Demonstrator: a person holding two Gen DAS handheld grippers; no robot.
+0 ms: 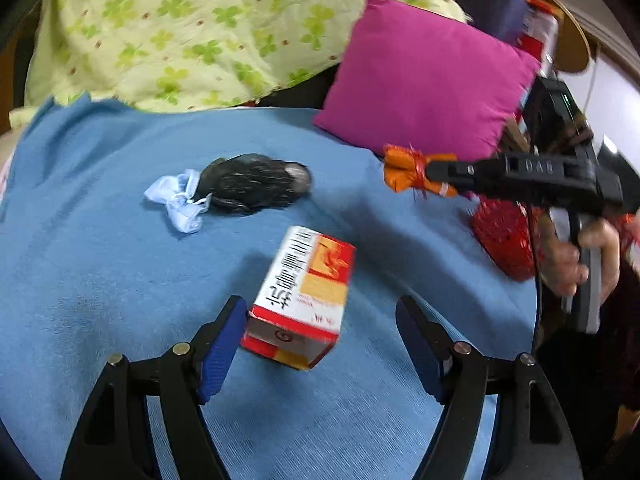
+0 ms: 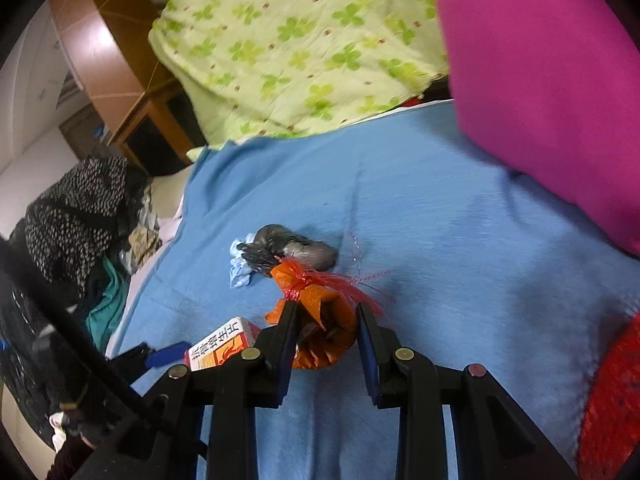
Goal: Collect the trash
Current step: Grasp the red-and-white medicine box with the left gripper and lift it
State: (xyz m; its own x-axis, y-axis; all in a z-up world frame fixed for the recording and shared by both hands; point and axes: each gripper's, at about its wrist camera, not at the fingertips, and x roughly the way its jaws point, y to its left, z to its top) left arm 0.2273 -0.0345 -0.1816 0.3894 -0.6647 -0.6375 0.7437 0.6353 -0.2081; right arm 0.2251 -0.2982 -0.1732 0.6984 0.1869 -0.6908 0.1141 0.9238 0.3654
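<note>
Trash lies on the blue blanket: a black and pale-blue wad well beyond the left tongs, whose jaws stand open around a red and white carton, its near corner beside the left pad. The right tongs are clamped on an orange wrapper tied with red string.

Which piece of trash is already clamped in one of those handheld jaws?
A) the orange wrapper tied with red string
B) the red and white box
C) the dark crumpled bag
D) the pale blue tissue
A: the right gripper is shut on the orange wrapper, lifted clear of the blue blanket; the rest lie loose.
</note>
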